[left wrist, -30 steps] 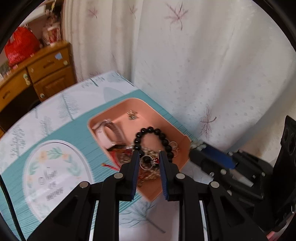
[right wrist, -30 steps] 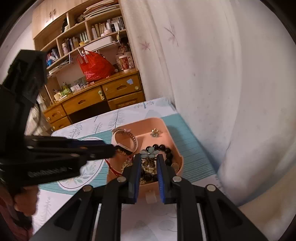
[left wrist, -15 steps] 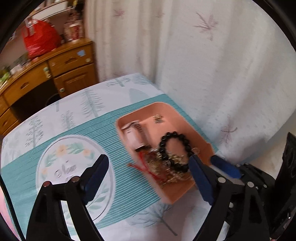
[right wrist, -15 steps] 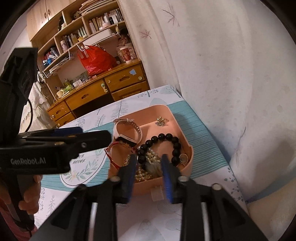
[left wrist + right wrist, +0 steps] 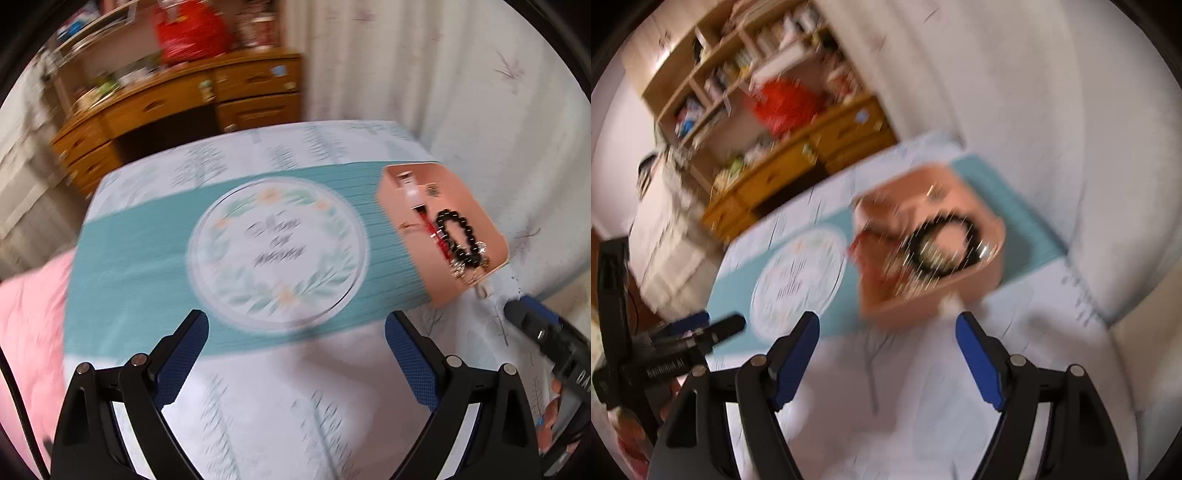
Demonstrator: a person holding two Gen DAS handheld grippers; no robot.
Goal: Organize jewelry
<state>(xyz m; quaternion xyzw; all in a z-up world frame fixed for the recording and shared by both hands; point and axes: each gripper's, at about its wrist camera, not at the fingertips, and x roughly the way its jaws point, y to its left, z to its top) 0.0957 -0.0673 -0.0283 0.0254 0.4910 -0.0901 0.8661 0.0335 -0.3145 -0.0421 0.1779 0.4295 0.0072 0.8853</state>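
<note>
Evidently both hand-held grippers, left [image 5: 295, 345] and right [image 5: 886, 339], have opened wide and withdrawn empty; jewelry [image 5: 456, 238] now sits in the tray [image 5: 443, 284] at two o'clock on the desk [image 5: 295, 398], suggesting sorting is done.

Tablecloth [image 5: 236, 387] medallion [image 5: 277, 251]: dark cursive lettering in three short lines inside the leaf wreath; too blurred to read in either view.
Right gripper [image 5: 554, 347] body, seen from the left wrist: white capitals on the black casing at the frame's right edge, only "DA" shows before the cut-off, and even that is uncertain.
Left gripper [image 5: 701, 334] body, seen from the right wrist: a white printed word along the black side bar, smeared by motion; no letters can be made out.
</note>
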